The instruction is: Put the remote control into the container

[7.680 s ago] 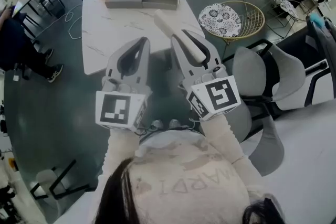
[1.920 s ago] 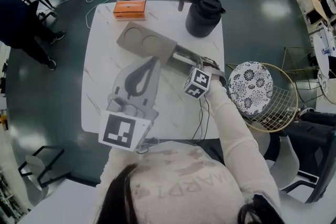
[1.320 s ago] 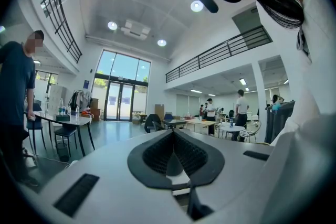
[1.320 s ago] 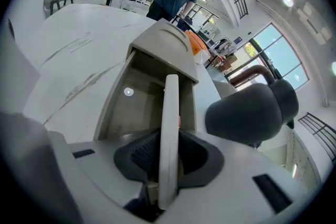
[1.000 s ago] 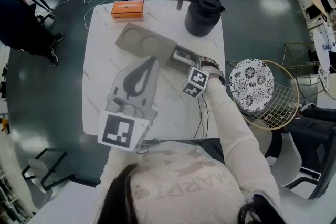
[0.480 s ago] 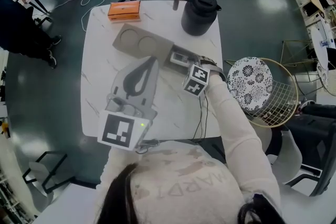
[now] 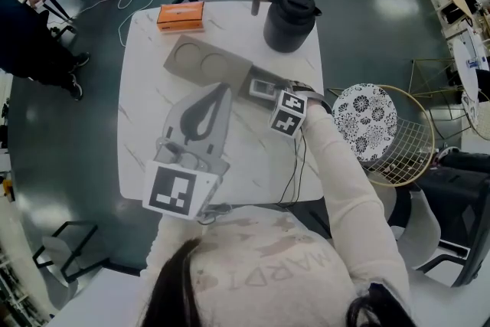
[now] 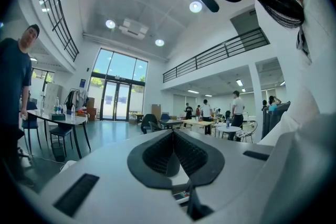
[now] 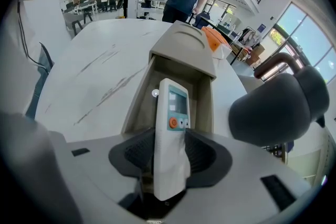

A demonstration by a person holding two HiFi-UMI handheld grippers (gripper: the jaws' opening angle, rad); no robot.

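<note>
Right gripper (image 9: 170,150): fingers (image 9: 203,153) just been opening, remote control (image 9: 173,113) loose between, far end inside container (image 9: 181,47) on desk (image 9: 100,76). Left gripper (image 8: 173,134): fingers (image 8: 197,157) closed, empty.

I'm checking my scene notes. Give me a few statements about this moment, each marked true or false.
The left gripper holds the remote control. False: it is shut and empty; the remote control stands between the right gripper's jaws, which have just been opening.
The orange box lies on the table. True.
The jug stands inside the container. False: it stands on the table beside it.
The remote control's screen end is at the container's rectangular compartment. True.
</note>
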